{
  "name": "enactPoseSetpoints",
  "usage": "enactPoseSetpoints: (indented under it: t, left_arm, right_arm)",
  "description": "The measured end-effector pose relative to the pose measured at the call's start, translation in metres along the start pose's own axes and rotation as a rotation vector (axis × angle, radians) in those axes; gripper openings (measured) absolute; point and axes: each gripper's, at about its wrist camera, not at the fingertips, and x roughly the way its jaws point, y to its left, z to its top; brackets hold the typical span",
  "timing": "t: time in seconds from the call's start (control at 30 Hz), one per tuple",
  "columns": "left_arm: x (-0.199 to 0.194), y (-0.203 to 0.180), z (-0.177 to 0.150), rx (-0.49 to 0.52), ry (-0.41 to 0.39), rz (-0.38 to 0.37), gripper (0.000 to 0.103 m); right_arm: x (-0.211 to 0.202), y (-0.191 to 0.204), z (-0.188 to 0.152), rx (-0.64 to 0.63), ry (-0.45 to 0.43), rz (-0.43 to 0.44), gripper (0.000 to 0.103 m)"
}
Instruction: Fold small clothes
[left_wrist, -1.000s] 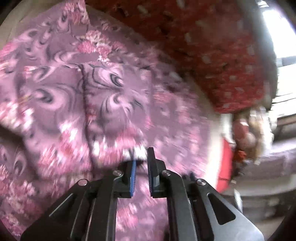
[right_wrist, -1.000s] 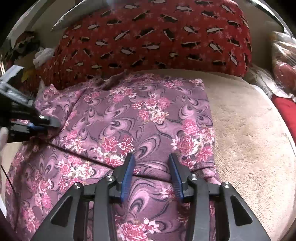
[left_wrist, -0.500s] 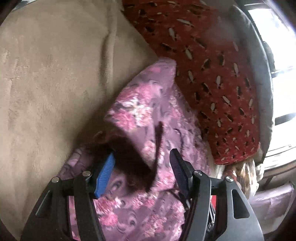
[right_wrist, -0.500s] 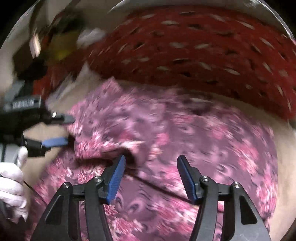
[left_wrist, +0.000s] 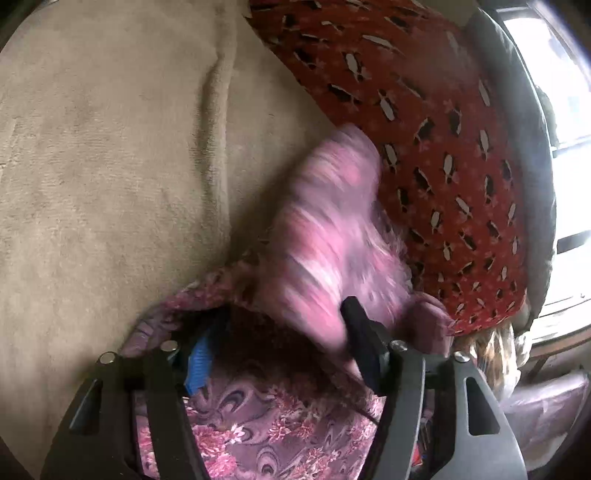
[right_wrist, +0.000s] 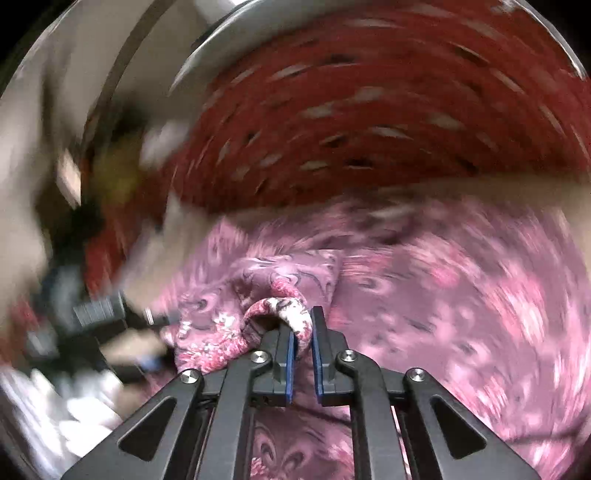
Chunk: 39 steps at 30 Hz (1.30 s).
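Garment (right_wrist: 424, 295), floral purple, lies bunched on the beige bed (left_wrist: 110, 147) by the red pillow (left_wrist: 424, 110); our right gripper (right_wrist: 302, 332) pinches a fold, our left gripper (left_wrist: 277, 336) gapes, so we should lift evenly.

The floral garment (left_wrist: 325, 258) lies on the plush blanket (left_wrist: 110, 166), with the patterned pillow (left_wrist: 424, 129) right behind it, touching its far edge. The left gripper (left_wrist: 280, 339) sits over the garment's near part, jaws apart, cloth between them. In the right wrist view, the right gripper (right_wrist: 303, 332) pinches a raised fold of the garment (right_wrist: 280, 310), the pillow (right_wrist: 369, 129) beyond.
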Motion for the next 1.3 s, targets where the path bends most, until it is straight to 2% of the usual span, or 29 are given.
enactPoseSetpoints:
  t: [0.07,0.13,0.23,0.27,0.4,0.5,0.57,0.67,0.73,0.77,0.83,0.93,0.97,1.0,1.03,1.07,1.1,1.17,1.2,1.3]
  left_arm:
    - [0.001,-0.003,-0.003,0.016,-0.010,0.018,0.064]
    - [0.003,-0.006,-0.006,0.037,-0.021,0.042,0.064]
    - [0.004,-0.013,-0.012,0.077,-0.040,0.081,0.064]
    - [0.005,-0.015,-0.014,0.088,-0.046,0.092,0.064]
    - [0.008,-0.017,-0.016,0.101,-0.054,0.110,0.064]
    - [0.008,-0.017,-0.017,0.104,-0.054,0.110,0.064]
    - [0.008,-0.016,-0.016,0.104,-0.054,0.111,0.064]
    - [0.009,-0.018,-0.017,0.115,-0.060,0.121,0.064]
    - [0.010,-0.019,-0.018,0.125,-0.065,0.132,0.064]
    - [0.011,-0.020,-0.018,0.129,-0.068,0.137,0.064]
    - [0.011,-0.022,-0.019,0.136,-0.071,0.144,0.064]
    - [0.011,-0.021,-0.019,0.139,-0.070,0.141,0.064]
    - [0.011,-0.021,-0.019,0.139,-0.067,0.138,0.064]
    - [0.011,-0.021,-0.019,0.138,-0.067,0.134,0.064]
    - [0.010,-0.021,-0.018,0.136,-0.066,0.130,0.064]
    - [0.010,-0.021,-0.018,0.136,-0.065,0.128,0.064]
    - [0.011,-0.021,-0.017,0.137,-0.065,0.127,0.064]
    - [0.011,-0.021,-0.017,0.137,-0.066,0.128,0.064]
    - [0.012,-0.021,-0.018,0.141,-0.067,0.130,0.064]
    - [0.013,-0.024,-0.019,0.160,-0.072,0.145,0.064]
  right_arm:
    - [-0.017,-0.048,-0.004,0.207,-0.030,0.014,0.008]
    - [-0.026,-0.085,-0.013,0.334,-0.013,-0.036,0.010]
    - [-0.042,-0.110,-0.028,0.421,0.009,-0.077,0.029]
    - [-0.050,-0.109,-0.029,0.412,-0.007,-0.082,0.037]
    - [-0.066,-0.067,-0.030,0.216,-0.065,-0.153,0.049]
    - [-0.069,-0.023,-0.032,0.011,-0.102,-0.245,0.058]
    - [-0.075,-0.008,-0.038,-0.072,-0.128,-0.299,0.058]
    - [-0.082,0.006,-0.036,-0.133,-0.181,-0.389,0.060]
    - [-0.093,0.006,-0.047,-0.143,-0.178,-0.358,0.066]
    - [-0.084,0.010,-0.049,-0.167,-0.128,-0.311,0.066]
    - [-0.065,0.021,-0.054,-0.244,-0.047,-0.288,0.065]
    - [-0.022,0.035,-0.062,-0.368,0.049,-0.338,0.064]
    - [-0.004,0.034,-0.062,-0.400,0.097,-0.375,0.059]
    - [0.004,0.032,-0.060,-0.421,0.114,-0.388,0.044]
    - [0.006,0.030,-0.055,-0.442,0.106,-0.381,0.034]
    - [0.004,0.027,-0.049,-0.429,0.106,-0.339,0.011]
    - [0.000,0.022,-0.041,-0.388,0.105,-0.298,0.009]
    - [-0.028,0.000,-0.018,-0.222,0.047,-0.183,0.009]
    - [-0.037,-0.010,-0.012,-0.163,0.017,-0.152,0.009]
    - [-0.078,-0.072,0.011,0.133,-0.111,-0.067,0.009]
